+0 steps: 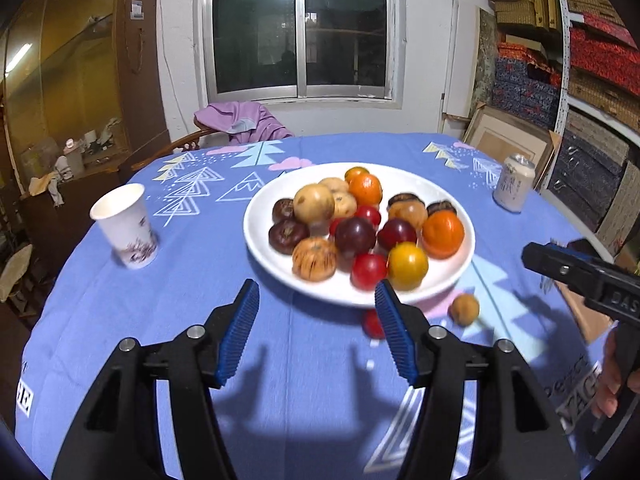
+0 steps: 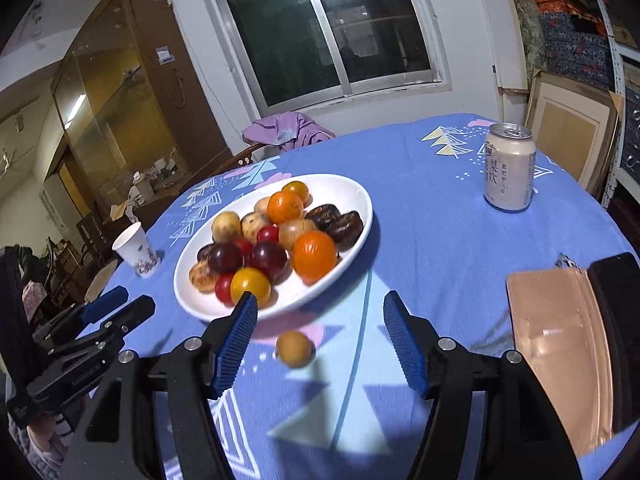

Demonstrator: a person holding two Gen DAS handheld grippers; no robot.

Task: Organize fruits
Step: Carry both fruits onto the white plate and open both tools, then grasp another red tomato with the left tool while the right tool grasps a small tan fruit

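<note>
Blue patterned cloth covers the counter [image 1: 120,320], and the white plate [image 1: 260,240] in the middle is piled with fruit, with a paper cup [image 1: 126,226] and a drink can [image 2: 509,168] off to either side. Both the left tool [image 1: 318,294] and right tool [image 2: 320,304] are spread wide with nothing in them. One small brown fruit [image 2: 295,349] sits on the cloth just beside the plate's near rim, and a small red fruit [image 1: 372,323] peeks out behind the left tool's finger.

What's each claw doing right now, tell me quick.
Left claw: open, holding nothing, aimed at the white plate.
Right claw: open, holding nothing, above the loose brown fruit.
</note>
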